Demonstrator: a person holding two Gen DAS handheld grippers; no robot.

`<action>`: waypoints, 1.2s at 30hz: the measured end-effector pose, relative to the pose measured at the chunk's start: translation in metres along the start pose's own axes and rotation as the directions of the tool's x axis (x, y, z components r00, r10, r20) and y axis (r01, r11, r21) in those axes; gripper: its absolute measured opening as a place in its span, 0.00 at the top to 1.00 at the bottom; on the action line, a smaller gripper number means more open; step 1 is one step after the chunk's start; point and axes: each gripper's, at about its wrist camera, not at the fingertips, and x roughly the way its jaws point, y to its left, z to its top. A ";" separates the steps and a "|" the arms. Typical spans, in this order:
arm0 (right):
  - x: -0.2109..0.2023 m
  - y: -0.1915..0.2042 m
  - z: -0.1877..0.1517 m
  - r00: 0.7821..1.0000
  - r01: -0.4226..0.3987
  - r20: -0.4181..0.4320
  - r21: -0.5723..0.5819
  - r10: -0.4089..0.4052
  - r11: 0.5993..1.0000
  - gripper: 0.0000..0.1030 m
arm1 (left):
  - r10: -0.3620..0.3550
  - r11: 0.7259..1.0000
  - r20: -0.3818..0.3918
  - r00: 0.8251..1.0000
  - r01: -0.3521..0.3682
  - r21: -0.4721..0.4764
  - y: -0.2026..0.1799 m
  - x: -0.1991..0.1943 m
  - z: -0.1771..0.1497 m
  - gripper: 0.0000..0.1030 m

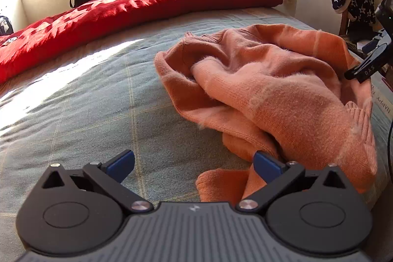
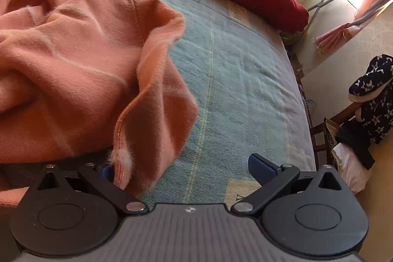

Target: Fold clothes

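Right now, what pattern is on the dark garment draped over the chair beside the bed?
White stars on dark navy or black garment, clearest in the right wrist view.

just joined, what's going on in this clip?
A person holds a gripper in each hand over a bed. An orange sweater lies crumpled on the grey-green cover, not yet folded. The left gripper is open beside the sweater's near edge, holding nothing. The right gripper is open too, with a sweater edge draped over one finger but not clamped. A red duvet is bunched along the far side.
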 end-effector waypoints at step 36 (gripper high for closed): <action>0.139 -0.191 0.073 0.977 0.214 -0.043 0.151 -0.210 0.965 0.00 | 0.037 0.999 -0.065 0.997 -0.036 0.025 0.001 0.040 0.027 0.01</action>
